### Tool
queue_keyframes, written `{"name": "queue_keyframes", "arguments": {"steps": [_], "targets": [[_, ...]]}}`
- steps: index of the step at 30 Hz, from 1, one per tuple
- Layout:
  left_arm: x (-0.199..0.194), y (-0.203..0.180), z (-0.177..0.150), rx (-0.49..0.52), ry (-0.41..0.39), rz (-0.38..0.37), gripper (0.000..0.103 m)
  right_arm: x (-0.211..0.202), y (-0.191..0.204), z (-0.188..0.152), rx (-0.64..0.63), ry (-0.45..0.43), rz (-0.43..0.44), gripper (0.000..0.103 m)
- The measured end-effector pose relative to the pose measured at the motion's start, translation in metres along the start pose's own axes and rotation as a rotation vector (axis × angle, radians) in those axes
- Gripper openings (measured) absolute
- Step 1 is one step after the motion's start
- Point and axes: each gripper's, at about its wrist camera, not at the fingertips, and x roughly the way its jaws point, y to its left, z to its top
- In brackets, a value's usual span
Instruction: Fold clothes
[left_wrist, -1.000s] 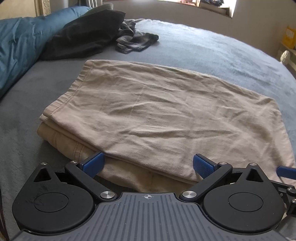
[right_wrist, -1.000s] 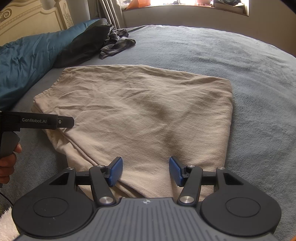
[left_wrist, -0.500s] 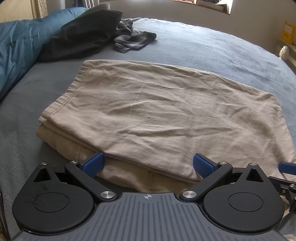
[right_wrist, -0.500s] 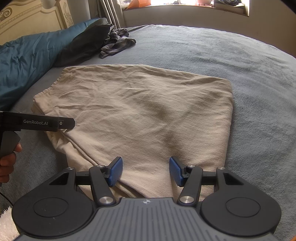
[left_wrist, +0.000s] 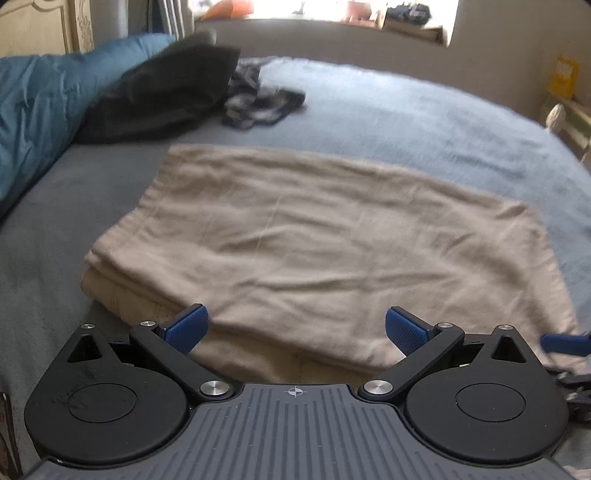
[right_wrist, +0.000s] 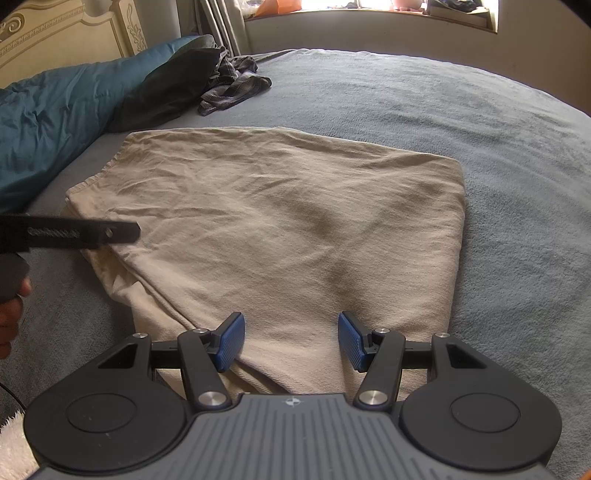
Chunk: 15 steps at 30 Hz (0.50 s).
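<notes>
Hovering: left gripper (left_wrist: 293, 326) and right gripper (right_wrist: 291, 341) spread wide, empty, at near edge of folded beige trousers (right_wrist: 288, 229) | next: likely pinch near edge, fold far.

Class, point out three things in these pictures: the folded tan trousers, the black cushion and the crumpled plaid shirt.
Tan trousers (right_wrist: 295, 229), right wrist view, middle of the top folded layer.
Black cushion (left_wrist: 166, 96), left wrist view, centre of its dark face.
Plaid shirt (right_wrist: 231, 90), right wrist view, middle of the crumpled heap.

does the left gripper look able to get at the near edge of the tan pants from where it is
Probably yes. The left gripper is open, and the folded tan pants' near edge lies right between its fingers with nothing over it. The right gripper sits further along the same edge, apart.
</notes>
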Motion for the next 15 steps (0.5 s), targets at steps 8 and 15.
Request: {"name": "queue_keyframes", "arguments": {"steps": [8, 15], "targets": [[0.016, -0.011, 0.007, 0.091, -0.040, -0.013, 0.103, 0.000, 0.001, 0.000, -0.005, 0.001, -0.003, 0.058], [0.031, -0.004, -0.005, 0.083, 0.013, 0.005, 0.103, 0.000, 0.000, 0.000, -0.006, 0.003, -0.004, 0.059]]}}
